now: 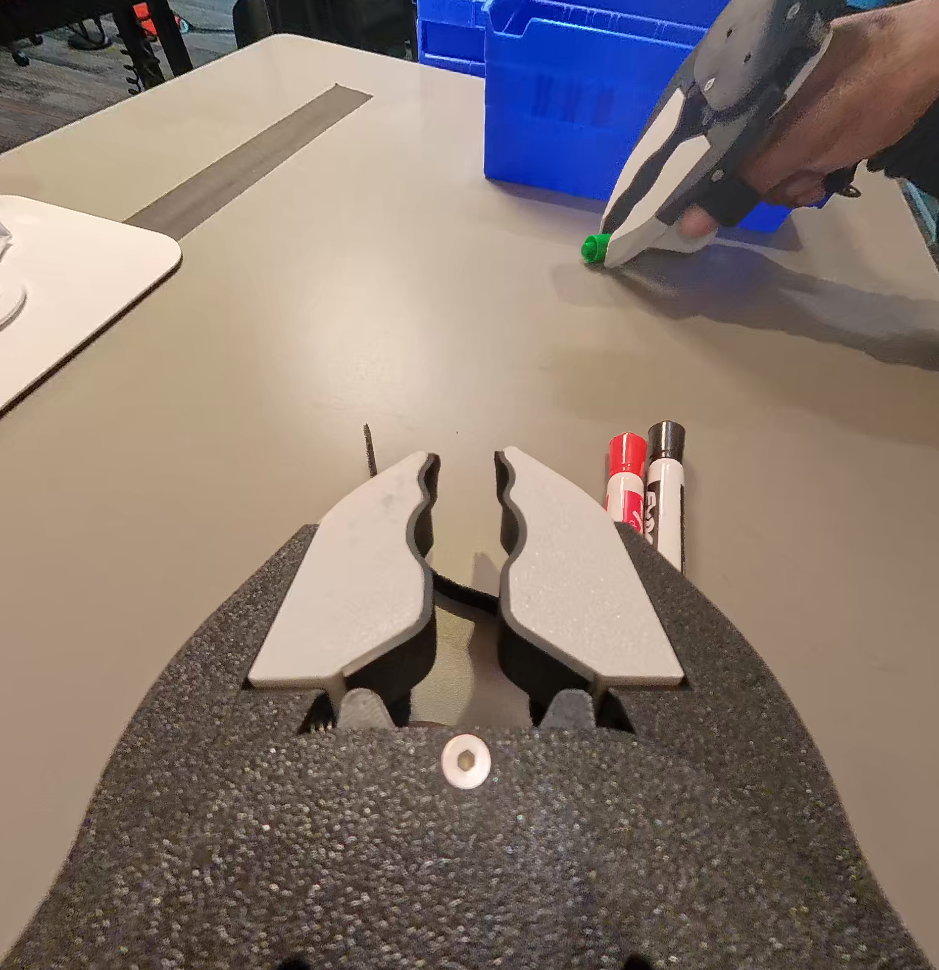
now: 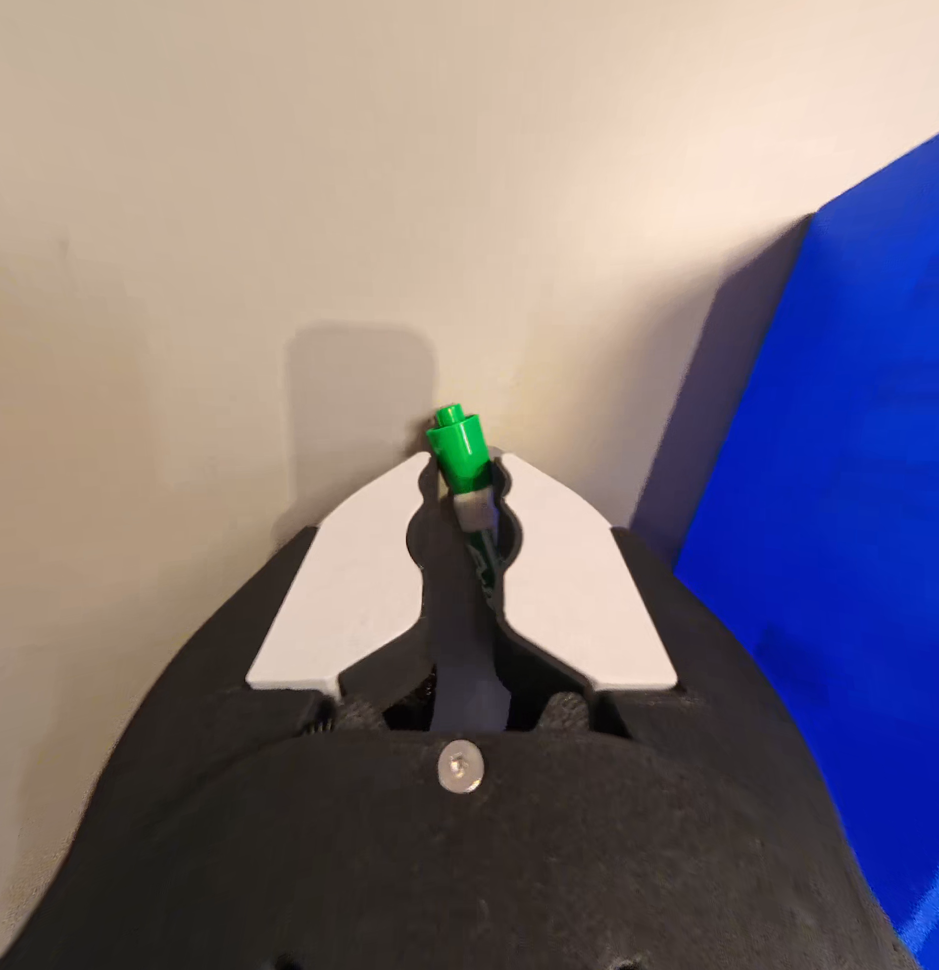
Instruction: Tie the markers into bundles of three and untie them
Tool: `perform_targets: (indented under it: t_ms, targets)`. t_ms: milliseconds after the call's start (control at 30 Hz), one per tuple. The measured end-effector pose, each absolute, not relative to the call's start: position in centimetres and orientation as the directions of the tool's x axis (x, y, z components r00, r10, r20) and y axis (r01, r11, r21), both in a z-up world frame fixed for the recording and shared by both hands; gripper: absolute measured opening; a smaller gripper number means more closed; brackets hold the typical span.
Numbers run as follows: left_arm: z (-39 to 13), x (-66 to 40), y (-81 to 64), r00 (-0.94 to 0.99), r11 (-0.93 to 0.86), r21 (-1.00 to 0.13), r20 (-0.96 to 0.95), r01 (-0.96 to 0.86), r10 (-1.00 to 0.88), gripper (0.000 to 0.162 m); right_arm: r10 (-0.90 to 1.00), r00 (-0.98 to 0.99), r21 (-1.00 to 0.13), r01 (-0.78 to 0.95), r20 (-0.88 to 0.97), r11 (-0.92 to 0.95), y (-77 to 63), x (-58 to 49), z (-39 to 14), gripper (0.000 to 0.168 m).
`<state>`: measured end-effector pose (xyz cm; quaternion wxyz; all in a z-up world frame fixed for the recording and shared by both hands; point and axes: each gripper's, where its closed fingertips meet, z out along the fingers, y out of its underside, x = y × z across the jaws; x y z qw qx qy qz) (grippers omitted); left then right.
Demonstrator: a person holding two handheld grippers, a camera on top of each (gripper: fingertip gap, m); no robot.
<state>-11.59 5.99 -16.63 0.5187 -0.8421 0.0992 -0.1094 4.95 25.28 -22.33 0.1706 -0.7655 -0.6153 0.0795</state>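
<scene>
My left gripper (image 1: 466, 459) hangs low over the beige table (image 1: 351, 341), jaws a little apart with nothing between the tips. A black tie strap (image 1: 464, 593) lies under the fingers, and its thin end (image 1: 370, 451) sticks out left of the left finger. A red marker (image 1: 625, 475) and a black marker (image 1: 665, 472) lie side by side just right of this gripper. My right gripper (image 2: 464, 462) is shut on a green marker (image 2: 459, 446), cap past the tips. In the left wrist view this gripper (image 1: 611, 252) points down at the table, far right, with the green marker (image 1: 595, 248).
A blue bin (image 1: 588, 105) stands behind the right gripper and fills the right side of the right wrist view (image 2: 824, 472). A white board (image 1: 89, 273) holding a clear object lies at the left. A dark strip (image 1: 257, 157) runs across the far table. A hand (image 1: 824, 131) holds the right gripper. My right fingertips sit around 25 cm from my left ones.
</scene>
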Motion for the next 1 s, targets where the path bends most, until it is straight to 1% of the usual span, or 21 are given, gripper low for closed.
perform_targets:
  t_ms: [133,167,200,233,300,367,400,433,467,500,533,633,733,800,900,1000]
  targets:
    - [-16.2,-11.6,6.1,0.959,-0.414,-0.908,0.059,-0.063,-0.275,0.021,0.989,0.133,-0.327,0.939,0.07,-0.103,24.1,4.5,-22.3,0.019]
    - [-16.0,-11.5,6.1,0.959,-0.403,-0.913,0.054,-0.065,-0.277,0.021,0.993,0.101,-0.335,0.939,0.055,-0.077,23.5,4.0,-22.2,0.018]
    - [-15.7,-11.4,6.2,0.958,-0.389,-0.919,0.048,-0.068,-0.281,0.021,0.996,0.076,-0.365,0.929,0.036,-0.058,22.8,3.3,-21.7,0.018]
    - [-15.5,-11.1,6.2,0.957,-0.372,-0.925,0.041,-0.072,-0.287,0.021,0.999,0.052,-0.417,0.908,0.002,-0.047,21.9,2.2,-20.9,0.018]
    - [-14.9,-10.4,6.4,0.95,-0.331,-0.941,0.034,-0.074,-0.31,0.021,0.995,-0.018,-0.576,0.816,-0.101,-0.044,19.5,-1.2,-18.1,0.018]
    - [-14.6,-9.6,6.6,0.942,-0.297,-0.952,0.034,-0.07,-0.332,0.023,0.963,-0.135,-0.737,0.671,-0.233,-0.084,16.4,-5.0,-14.1,0.017]
    - [-14.6,-9.4,6.7,0.941,-0.287,-0.955,0.035,-0.068,-0.338,0.025,0.932,-0.224,-0.804,0.586,-0.286,-0.106,14.6,-6.7,-12.0,0.017]
    - [-14.6,-9.1,6.8,0.939,-0.283,-0.957,0.041,-0.062,-0.342,0.029,0.888,-0.317,-0.852,0.505,-0.332,-0.138,12.8,-8.0,-10.1,0.017]
    - [-14.7,-9.0,6.9,0.938,-0.291,-0.955,0.049,-0.056,-0.342,0.033,0.835,-0.4,-0.877,0.445,-0.377,-0.183,11.1,-9.0,-8.6,0.017]
    - [-14.7,-9.0,7.0,0.941,-0.293,-0.955,0.052,-0.051,-0.333,0.039,0.783,-0.465,-0.888,0.397,-0.413,-0.232,9.7,-9.9,-7.5,0.016]
    - [-14.7,-9.2,7.1,0.946,-0.288,-0.957,0.051,-0.046,-0.32,0.041,0.734,-0.518,-0.889,0.369,-0.439,-0.27,8.5,-10.6,-6.8,0.016]
    - [-14.4,-10.2,7.2,0.963,-0.279,-0.959,0.038,-0.04,-0.267,0.041,0.657,-0.589,-0.878,0.379,-0.472,-0.291,5.8,-11.7,-7.5,0.016]
    - [-14.7,-10.2,6.9,0.961,-0.299,-0.949,-0.011,-0.097,-0.276,0.034,0.667,-0.609,-0.899,0.36,-0.43,-0.251,5.1,-11.8,-8.7,0.017]
    - [-15.3,-10.2,6.8,0.959,-0.332,-0.932,-0.049,-0.144,-0.278,0.031,0.68,-0.603,-0.906,0.335,-0.418,-0.26,5.8,-11.8,-9.0,0.016]
    - [-16.3,-10.1,6.9,0.958,-0.38,-0.907,-0.073,-0.18,-0.279,0.024,0.665,-0.597,-0.893,0.339,-0.448,-0.298,6.8,-11.8,-9.3,0.016]
    - [-17.1,-9.8,7.1,0.957,-0.412,-0.889,-0.087,-0.199,-0.276,0.021,0.64,-0.611,-0.885,0.337,-0.465,-0.322,6.6,-11.8,-9.6,0.016]
